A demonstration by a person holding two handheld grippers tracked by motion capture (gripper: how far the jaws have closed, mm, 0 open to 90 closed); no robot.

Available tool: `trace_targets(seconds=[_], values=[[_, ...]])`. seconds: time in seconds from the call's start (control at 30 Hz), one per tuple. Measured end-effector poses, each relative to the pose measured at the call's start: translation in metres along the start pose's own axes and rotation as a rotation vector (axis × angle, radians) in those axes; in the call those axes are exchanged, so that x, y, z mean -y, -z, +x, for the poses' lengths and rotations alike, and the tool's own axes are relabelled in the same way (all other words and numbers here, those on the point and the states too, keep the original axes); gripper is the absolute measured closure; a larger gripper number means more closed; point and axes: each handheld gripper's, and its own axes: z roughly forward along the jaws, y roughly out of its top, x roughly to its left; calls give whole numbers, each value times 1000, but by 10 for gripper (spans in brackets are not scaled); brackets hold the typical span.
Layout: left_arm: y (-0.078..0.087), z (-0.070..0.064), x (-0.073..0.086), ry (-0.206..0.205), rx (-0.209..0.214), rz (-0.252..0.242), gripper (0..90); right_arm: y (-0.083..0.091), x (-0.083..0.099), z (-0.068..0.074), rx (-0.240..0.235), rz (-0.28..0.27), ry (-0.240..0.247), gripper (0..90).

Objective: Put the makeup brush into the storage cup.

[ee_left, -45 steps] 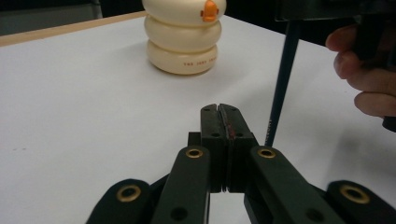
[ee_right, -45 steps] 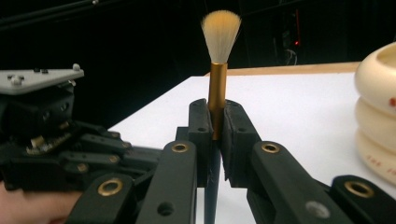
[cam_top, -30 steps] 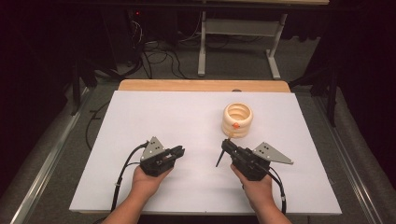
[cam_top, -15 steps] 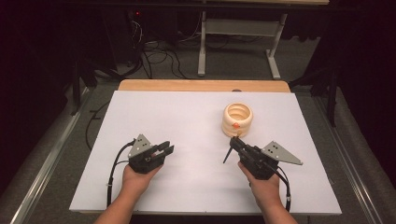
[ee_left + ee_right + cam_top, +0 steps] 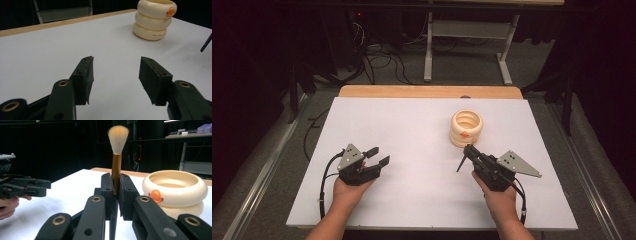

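My right gripper (image 5: 468, 151) is shut on a makeup brush (image 5: 116, 167) with a gold ferrule and pale bristles. In the right gripper view the brush stands upright between the jaws (image 5: 115, 178). Its dark handle (image 5: 460, 164) sticks out below toward the middle of the table. Just beyond it stands a cream ringed holder (image 5: 466, 127) with a small orange knob (image 5: 155, 195). My left gripper (image 5: 379, 155) hovers at the near left, open with nothing between its fingers (image 5: 116, 60). The holder (image 5: 155, 20) lies far ahead of it to the right.
A white board (image 5: 412, 130) covers the table, and a wooden edge (image 5: 427, 91) shows at the back. Behind it are a metal stand (image 5: 429, 45) and cables (image 5: 387, 60) on the dark floor. The left gripper (image 5: 25, 187) appears at the left of the right gripper view.
The two hands have drawn apart: the left gripper slid left and the right gripper shifted slightly right, still holding the brush.
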Motion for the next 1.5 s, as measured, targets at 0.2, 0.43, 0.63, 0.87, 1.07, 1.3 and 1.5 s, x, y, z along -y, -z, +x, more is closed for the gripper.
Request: trace_targets(seconds=[0.2, 0.43, 0.63, 0.87, 1.07, 1.3, 1.5], values=[[7, 8, 2, 18, -23, -10, 373, 2, -1, -3, 12, -10, 7, 857], [13, 14, 5, 39, -35, -9, 298, 6, -3, -8, 32, -14, 17, 857], [18, 17, 7, 35, -35, 0, 257, 8, -4, -12, 52, -23, 14, 857], [21, 20, 9, 44, -41, 2, 203, 13, -5, -20, 87, -32, 28, 857], [22, 20, 9, 39, -39, 0, 194, 17, -7, -28, 116, -41, 41, 858], [22, 20, 11, 51, -42, 11, 161, 19, -9, -35, 160, -43, 49, 858], [22, 18, 10, 54, -44, -1, 155, 19, -9, -37, 179, -42, 63, 858]])
